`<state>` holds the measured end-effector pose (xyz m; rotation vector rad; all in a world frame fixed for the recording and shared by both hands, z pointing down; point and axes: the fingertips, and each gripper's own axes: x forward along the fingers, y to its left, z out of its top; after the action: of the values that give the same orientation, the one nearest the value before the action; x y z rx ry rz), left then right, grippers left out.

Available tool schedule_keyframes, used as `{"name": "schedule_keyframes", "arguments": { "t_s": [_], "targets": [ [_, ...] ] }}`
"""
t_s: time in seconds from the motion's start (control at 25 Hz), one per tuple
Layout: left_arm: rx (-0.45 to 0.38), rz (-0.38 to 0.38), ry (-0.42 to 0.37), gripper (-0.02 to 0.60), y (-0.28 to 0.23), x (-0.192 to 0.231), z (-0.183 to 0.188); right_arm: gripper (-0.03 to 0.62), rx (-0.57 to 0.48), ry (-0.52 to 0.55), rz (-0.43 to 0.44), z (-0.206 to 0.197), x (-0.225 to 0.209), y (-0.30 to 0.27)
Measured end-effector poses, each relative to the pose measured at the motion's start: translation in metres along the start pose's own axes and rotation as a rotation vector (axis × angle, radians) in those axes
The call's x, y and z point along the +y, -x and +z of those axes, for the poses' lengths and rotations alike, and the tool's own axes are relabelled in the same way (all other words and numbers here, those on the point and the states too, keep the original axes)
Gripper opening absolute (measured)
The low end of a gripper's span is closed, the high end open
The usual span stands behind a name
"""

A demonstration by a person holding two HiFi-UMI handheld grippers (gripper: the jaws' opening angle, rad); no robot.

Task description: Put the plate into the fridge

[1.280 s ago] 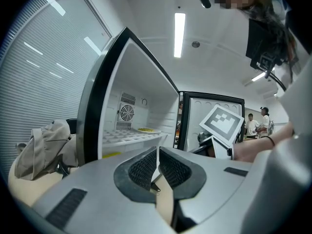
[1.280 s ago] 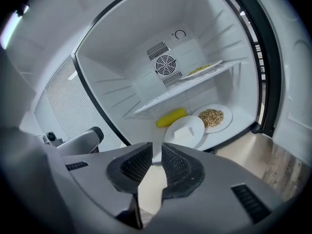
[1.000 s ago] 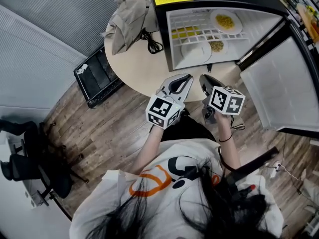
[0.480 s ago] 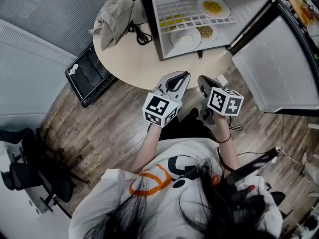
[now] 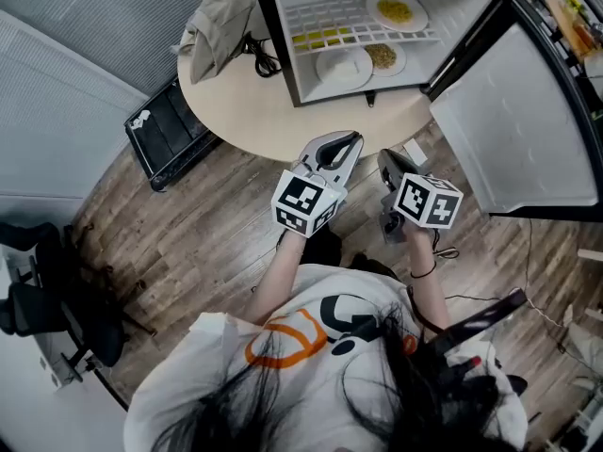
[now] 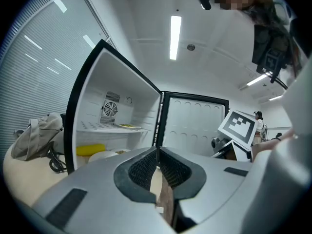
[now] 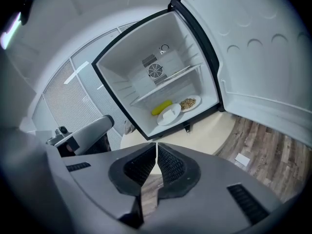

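The small fridge (image 5: 367,26) stands open on the round table (image 5: 273,111). Inside on its floor lie a white plate (image 5: 344,64), a plate of grains (image 5: 382,56) and a yellow item (image 5: 320,38); a plate of yellow food (image 5: 396,10) rests on the shelf. My left gripper (image 5: 344,142) and right gripper (image 5: 388,161) hover side by side at the table's near edge, both shut and empty. In the right gripper view the white plate (image 7: 169,115) lies well beyond my shut gripper (image 7: 156,147). The left gripper (image 6: 157,152) points at the fridge (image 6: 112,126).
The fridge door (image 5: 513,111) swings wide to the right. A grey bag (image 5: 221,22) and a black cable (image 5: 264,59) lie on the table's left. On the wooden floor are a black case (image 5: 170,130), a paper slip (image 5: 413,151) and a chair (image 5: 47,299).
The view and both grippers have drawn back slightly from the table; the fridge now sits higher in the head view. Both grippers stay side by side.
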<state>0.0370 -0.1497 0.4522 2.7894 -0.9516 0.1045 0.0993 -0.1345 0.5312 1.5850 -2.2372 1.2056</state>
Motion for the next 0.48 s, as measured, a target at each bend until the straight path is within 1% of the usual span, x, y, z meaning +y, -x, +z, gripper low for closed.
{"name": "schedule_keyframes", "arguments": {
  "t_s": [0.2, 0.48],
  "targets": [
    [0.008, 0.032, -0.011, 0.021, 0.001, -0.035, 0.0, 0.025, 0.013, 0.013, 0.031, -0.01, -0.01, 0.03],
    [0.033, 0.046, -0.025, 0.021, 0.006, -0.096, -0.013, 0.025, 0.015, 0.028, 0.079, -0.023, -0.022, 0.07]
  ]
}}
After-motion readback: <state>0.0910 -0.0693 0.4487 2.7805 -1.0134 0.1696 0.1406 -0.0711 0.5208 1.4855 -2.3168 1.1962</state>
